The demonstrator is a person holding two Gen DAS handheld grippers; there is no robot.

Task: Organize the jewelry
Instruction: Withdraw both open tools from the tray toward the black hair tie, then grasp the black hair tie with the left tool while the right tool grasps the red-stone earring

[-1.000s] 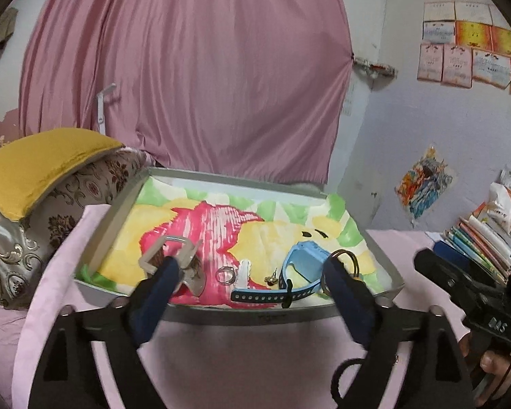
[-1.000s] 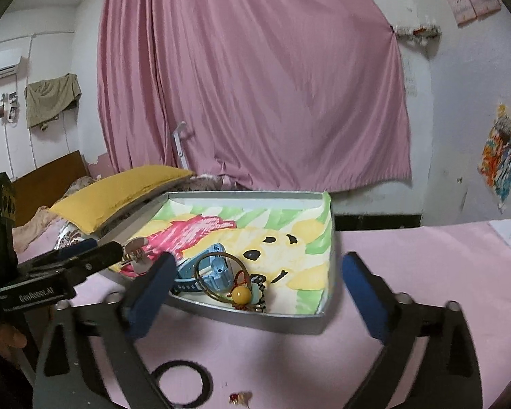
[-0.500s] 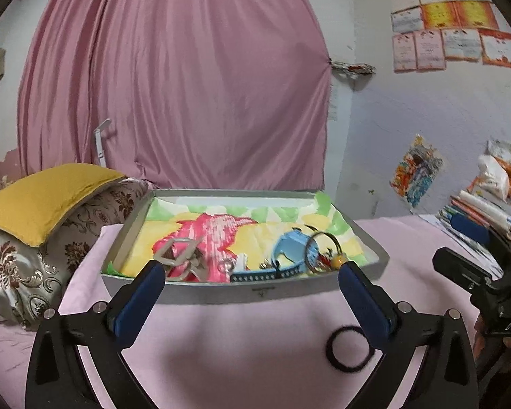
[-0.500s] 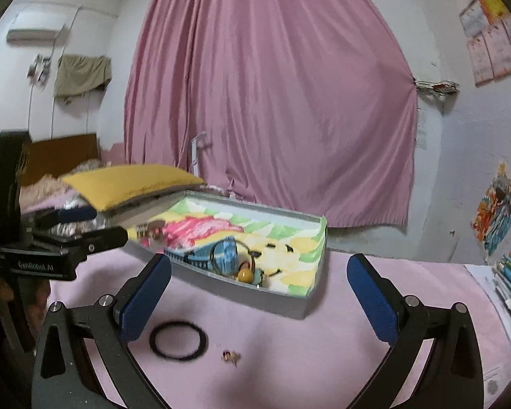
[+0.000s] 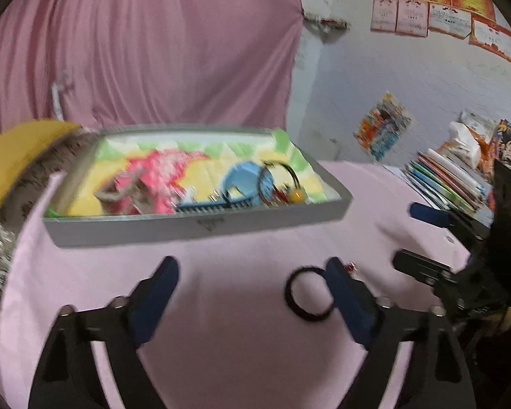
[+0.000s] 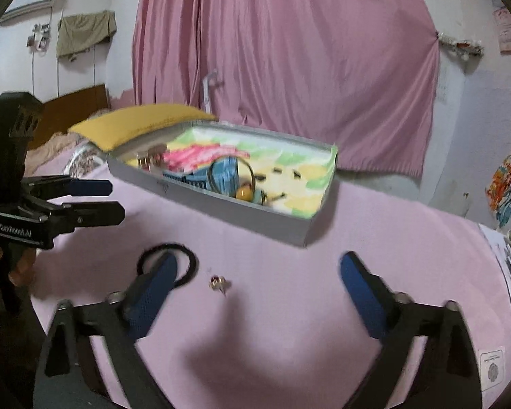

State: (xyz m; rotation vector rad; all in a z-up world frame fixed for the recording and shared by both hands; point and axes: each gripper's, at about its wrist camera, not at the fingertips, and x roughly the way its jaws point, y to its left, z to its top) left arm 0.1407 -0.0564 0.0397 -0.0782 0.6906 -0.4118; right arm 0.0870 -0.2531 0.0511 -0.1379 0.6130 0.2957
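Sorting mostly done: watch (image 5: 238, 184), bangle (image 5: 277, 180) in tray (image 5: 201, 226) | black ring (image 6: 168, 266), small earring (image 6: 218, 283) left at 6 o'clock | left gripper (image 5: 252, 269), right gripper (image 6: 259, 266) both wide, empty

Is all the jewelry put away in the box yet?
Not yet. The box already holds the blue watch, a bangle and other pieces. Nothing is in hand: the left tool and right tool are both open and empty. Left to do: the black ring and a small earring lie on the pink cloth outside.
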